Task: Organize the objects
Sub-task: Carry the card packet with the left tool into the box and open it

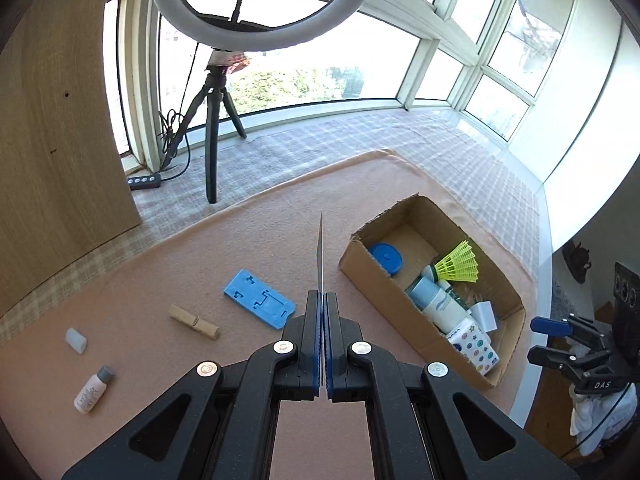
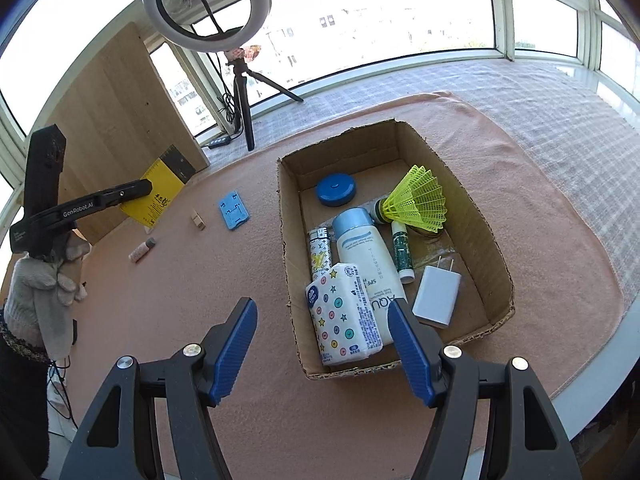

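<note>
Currently left gripper (image 1: 322, 300) clamped on a thin yellow card (image 2: 154, 196), jaws pressed together; seen edge-on from the left wrist as a sliver (image 1: 320, 252) standing up out of the pads, seen flat from the right wrist with a black band along its far edge and dark print on the face; card held up off the pink mat (image 1: 240, 232), left of the cardboard box (image 2: 496, 248); gloved hand (image 2: 44, 292) behind the left gripper, far left in the right wrist view; right gripper (image 2: 324, 344) with jaws apart, nothing between the blue pads, hovering over the near edge of the box; also visible at the right edge of the left wrist view (image 1: 560, 340), off the mat's right side. Box contents: blue round lid (image 2: 336, 190) far left; yellow shuttlecock (image 2: 420, 200) far right; white bottle with blue cap (image 2: 364, 256) in the middle; patterned lighter (image 2: 319, 250) left of it; green-banded tube (image 2: 402, 252) right of it; white charger plug (image 2: 436, 296) near right; tissue pack (image 2: 344, 316) near left, lying partly on the bottle. Loose on the mat, left of the box: blue plastic holder (image 1: 258, 298); wooden clothespin (image 1: 194, 322); small white block (image 1: 76, 340); small bottle with grey cap (image 1: 94, 388). Ring light on tripod (image 1: 212, 128) at far left by the window.
</note>
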The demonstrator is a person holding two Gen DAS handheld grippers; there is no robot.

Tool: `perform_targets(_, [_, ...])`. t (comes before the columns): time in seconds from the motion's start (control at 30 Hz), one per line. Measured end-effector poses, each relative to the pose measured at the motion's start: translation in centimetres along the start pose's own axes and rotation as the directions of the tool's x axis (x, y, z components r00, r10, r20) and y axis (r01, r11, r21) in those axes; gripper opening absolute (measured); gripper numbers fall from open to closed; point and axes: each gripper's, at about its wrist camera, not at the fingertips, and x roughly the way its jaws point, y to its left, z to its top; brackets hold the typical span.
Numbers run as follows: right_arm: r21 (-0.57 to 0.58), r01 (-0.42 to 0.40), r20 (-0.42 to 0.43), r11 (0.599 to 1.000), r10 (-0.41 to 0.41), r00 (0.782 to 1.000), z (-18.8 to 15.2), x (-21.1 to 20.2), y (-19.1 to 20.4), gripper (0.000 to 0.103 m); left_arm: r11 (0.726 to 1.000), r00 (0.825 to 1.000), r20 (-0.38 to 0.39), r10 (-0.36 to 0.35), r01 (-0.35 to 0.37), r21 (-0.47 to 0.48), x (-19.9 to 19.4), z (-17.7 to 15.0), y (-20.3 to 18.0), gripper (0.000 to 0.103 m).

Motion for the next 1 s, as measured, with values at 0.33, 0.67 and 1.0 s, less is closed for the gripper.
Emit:
perform_targets(0.33, [0.045, 0.019, 0.010, 0.999, -0.019, 1.000, -0.9, -1.3, -3.6, 0.064, 0.992, 0.994, -0.038, -0.101, 0.103, 0.074, 6.2, 2.4, -10.2, 0.000])
perform_targets(0.67, [0.055, 0.015, 0.000, 0.998, -0.015, 1.000, -1.3, -1.4, -4.6, 0.064, 0.989, 0.993, -0.054, -0.107, 0.112, 0.102, 8.2, 2.4, -14.0, 0.000])
perform_targets(1.0, [0.023, -0.010, -0.018, 1.000, 0.010, 1.000, -1.8, -1.0, -3.4, 0.067, 0.992, 0.997, -0.028, -0.075, 0.078, 0.103, 6.3, 1.7, -13.0, 0.057])
